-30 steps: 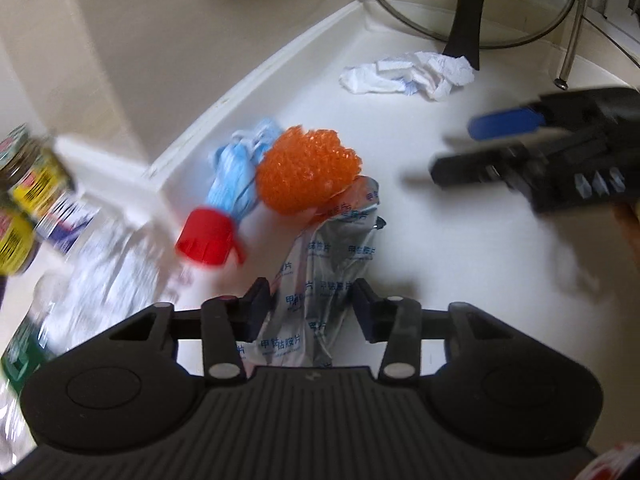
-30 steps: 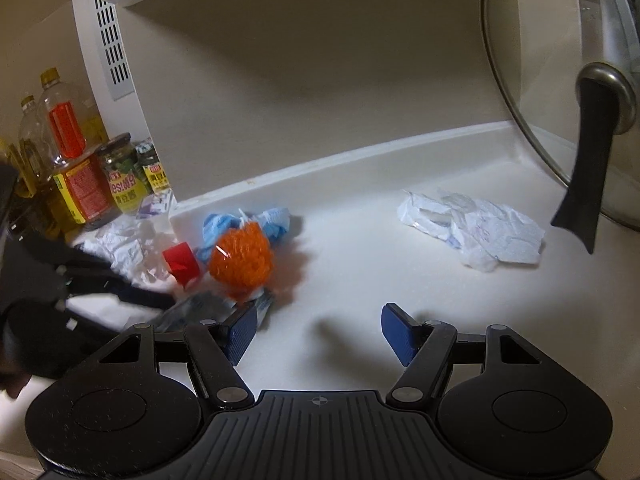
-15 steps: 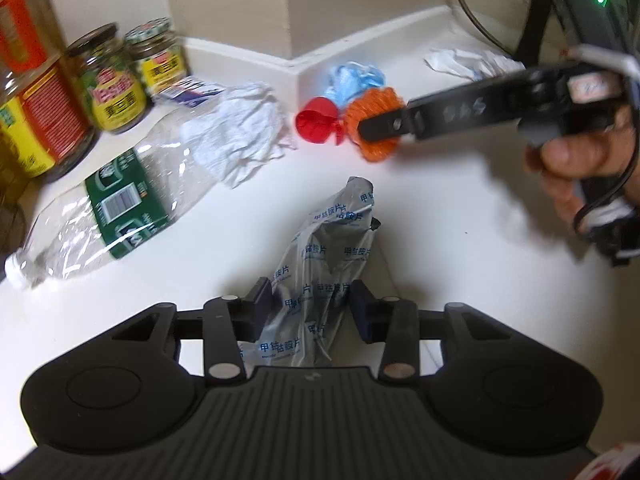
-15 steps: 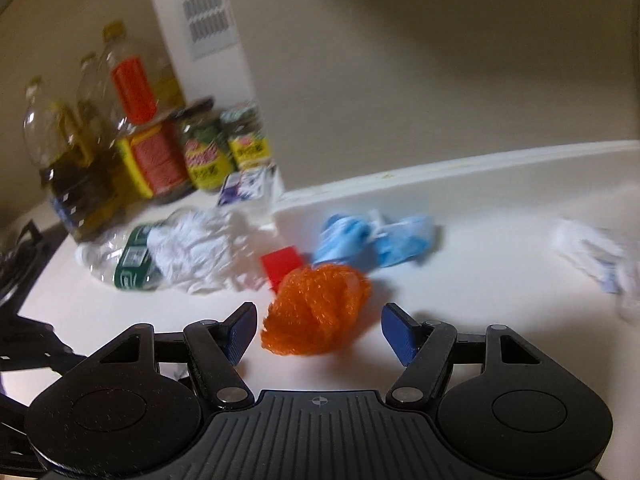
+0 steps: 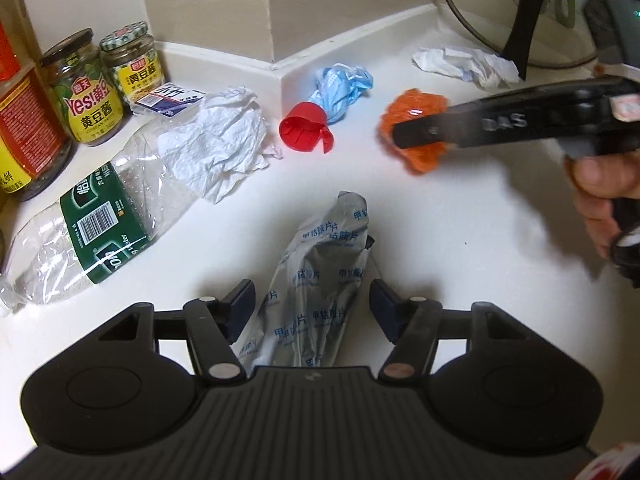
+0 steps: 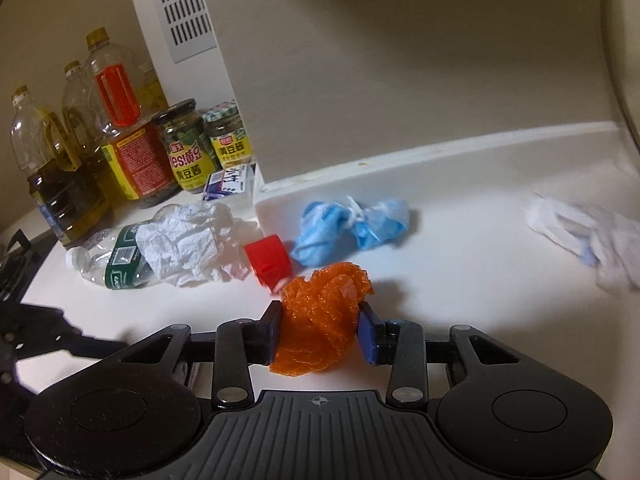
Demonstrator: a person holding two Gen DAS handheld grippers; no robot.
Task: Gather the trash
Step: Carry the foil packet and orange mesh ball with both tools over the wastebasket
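Note:
A silver foil wrapper (image 5: 328,248) with blue print lies on the white counter (image 5: 460,240) between the fingers of my left gripper (image 5: 312,306). Its jaws are opening and the pads stand clear of the foil. My right gripper (image 6: 320,330) is closing on an orange mesh ball (image 6: 320,292), both pads pressing into its sides. In the left wrist view the orange mesh ball (image 5: 416,106) shows behind one right finger (image 5: 480,124), a person's hand (image 5: 600,184) on the handle.
More trash lies around: a red cap (image 5: 304,132), a blue mask (image 5: 340,88), crumpled paper (image 5: 216,148), a crushed bottle (image 5: 92,216), and another paper wad (image 5: 468,66). Jars (image 5: 92,92) and oil bottles (image 6: 60,168) stand at the left. A pan lid (image 5: 520,20) leans at the back right.
My right gripper has come in around the orange mesh ball and closed on it. My left jaws have spread apart off the foil wrapper, and the left view has swung toward the jars.

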